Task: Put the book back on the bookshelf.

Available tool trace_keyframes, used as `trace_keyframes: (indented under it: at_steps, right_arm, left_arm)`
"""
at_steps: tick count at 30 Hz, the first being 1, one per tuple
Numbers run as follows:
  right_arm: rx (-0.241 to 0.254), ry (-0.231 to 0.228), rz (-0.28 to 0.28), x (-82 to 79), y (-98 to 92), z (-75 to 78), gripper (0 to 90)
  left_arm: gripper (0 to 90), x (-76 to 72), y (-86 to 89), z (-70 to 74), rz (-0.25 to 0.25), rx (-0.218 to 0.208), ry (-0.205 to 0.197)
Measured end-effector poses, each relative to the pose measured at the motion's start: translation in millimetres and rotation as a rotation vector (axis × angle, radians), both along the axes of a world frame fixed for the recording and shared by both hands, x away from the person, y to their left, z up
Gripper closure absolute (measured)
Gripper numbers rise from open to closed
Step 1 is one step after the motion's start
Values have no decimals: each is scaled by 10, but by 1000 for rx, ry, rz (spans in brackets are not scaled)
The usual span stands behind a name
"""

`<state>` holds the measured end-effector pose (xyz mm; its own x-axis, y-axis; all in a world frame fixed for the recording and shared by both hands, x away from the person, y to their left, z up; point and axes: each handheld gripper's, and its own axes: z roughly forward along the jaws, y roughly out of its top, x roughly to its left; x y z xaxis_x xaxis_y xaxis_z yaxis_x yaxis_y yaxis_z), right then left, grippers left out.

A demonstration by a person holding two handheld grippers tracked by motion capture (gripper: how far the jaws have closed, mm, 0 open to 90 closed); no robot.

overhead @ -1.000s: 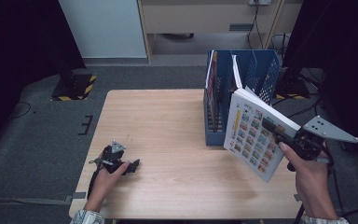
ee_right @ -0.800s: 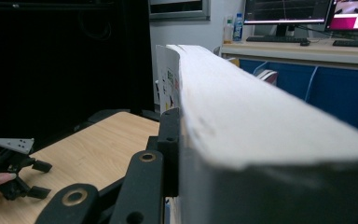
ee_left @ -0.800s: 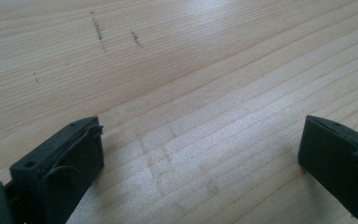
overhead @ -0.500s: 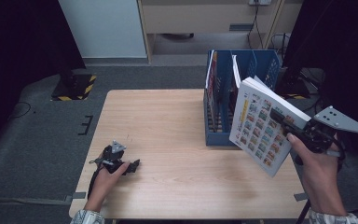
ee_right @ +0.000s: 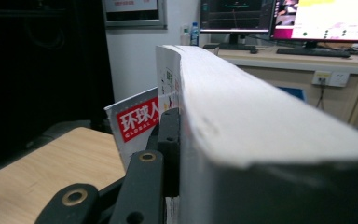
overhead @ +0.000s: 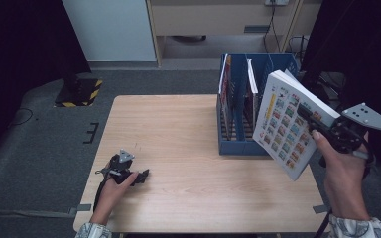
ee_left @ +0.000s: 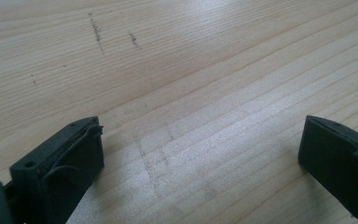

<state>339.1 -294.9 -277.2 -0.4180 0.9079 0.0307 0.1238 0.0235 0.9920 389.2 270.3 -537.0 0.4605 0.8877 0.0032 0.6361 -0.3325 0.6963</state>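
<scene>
Change since earlier frames: book [overhead: 290,124] and right gripper [overhead: 313,117] sit higher at the right edge of the high view, lifted further off the table [overhead: 178,129]; left hand unmoved.
Right gripper: jaws pinch the thick book across its page block; in the right gripper view one black jaw lies flat against the cover [ee_right: 168,140], the other is hidden behind the pages.
Left gripper [overhead: 129,173]: rests low on the table at lower left of the high view, jaws spread wide, nothing between them [ee_left: 196,154].
Book position: airborne, tilted, patterned cover facing left, just right of the blue file rack [overhead: 238,99].
Rack contents: a red-titled magazine [ee_right: 137,119] and other thin volumes stand in its slots.
Risk 1: the grip looks to be near one edge; the heavy block could sag or pivot in the jaws.
Risk 2: the lower corner may catch the rack wall on the way in, shoving the rack.
Risk 3: the loose covers may fan open and snag a divider.
</scene>
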Motion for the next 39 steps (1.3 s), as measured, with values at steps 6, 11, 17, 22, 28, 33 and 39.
trace_keyframes:
  at_steps: [6, 11, 17, 22, 28, 33, 39]
  right_arm:
    - [-33, -12, -54, 56, -19, 76, 738]
    - [-27, 3, -119, 219, -80, 115, 738]
    - [-48, 13, -198, 389, -82, 127, 738]
    - [-44, 37, -243, 574, -79, 108, 738]
    - [-39, 38, -280, 761, -78, 99, 738]
    - [-41, 46, -296, 921, -80, 86, 738]
    - [-42, 60, -313, 1075, -54, 70, 738]
  left_arm:
    - [0, 4, -1, 0, -1, 0, 1]
    - [0, 5, -2, 0, -1, 0, 1]
    - [0, 11, -6, 0, -1, 0, 1]
    - [0, 12, -12, -3, 3, -5, -2]
    - [0, 15, -15, -3, 4, -6, -3]
    - [0, 17, -14, -1, 1, -2, -1]
    - [0, 18, -15, -1, 1, -2, -1]
